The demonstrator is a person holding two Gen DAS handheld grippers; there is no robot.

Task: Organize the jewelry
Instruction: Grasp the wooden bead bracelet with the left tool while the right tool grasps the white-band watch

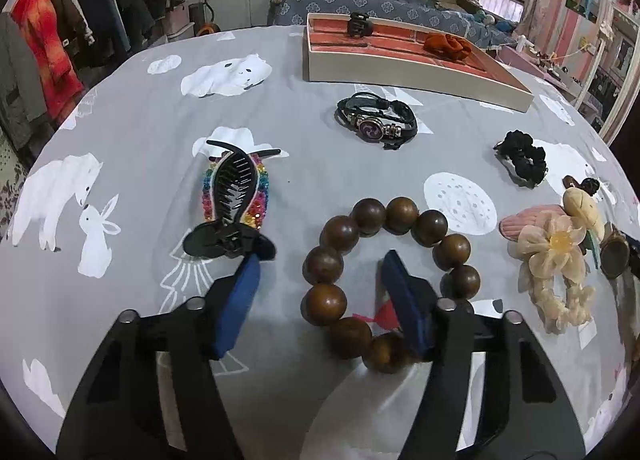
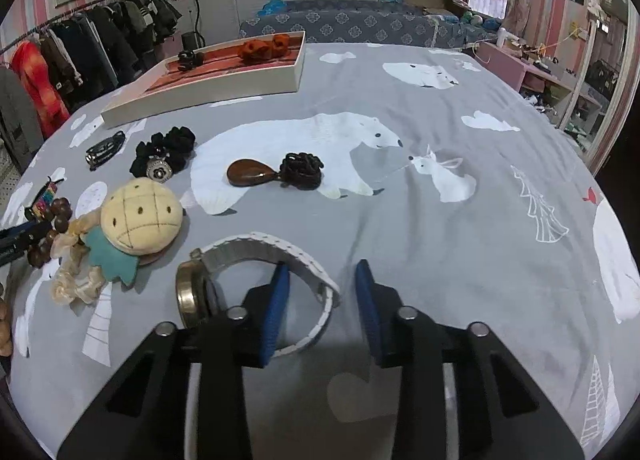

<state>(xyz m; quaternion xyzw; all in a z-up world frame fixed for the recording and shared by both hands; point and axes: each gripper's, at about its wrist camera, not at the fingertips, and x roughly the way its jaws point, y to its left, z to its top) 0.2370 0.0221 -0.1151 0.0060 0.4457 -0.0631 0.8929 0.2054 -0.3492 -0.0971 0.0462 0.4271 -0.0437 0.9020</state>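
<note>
Both tools low over jewelry on the bed.
Left tool half-wide, straddling wooden bead bracelet, not pressing; right tool narrow, straddling white watch strap, pads apart.

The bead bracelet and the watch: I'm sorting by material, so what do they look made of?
Bead bracelet: probably polished wood, brown with glossy highlights. Watch: brass-toned metal case by its sheen; the white ribbed strap looks woven or rubbery, unclear which.
</note>
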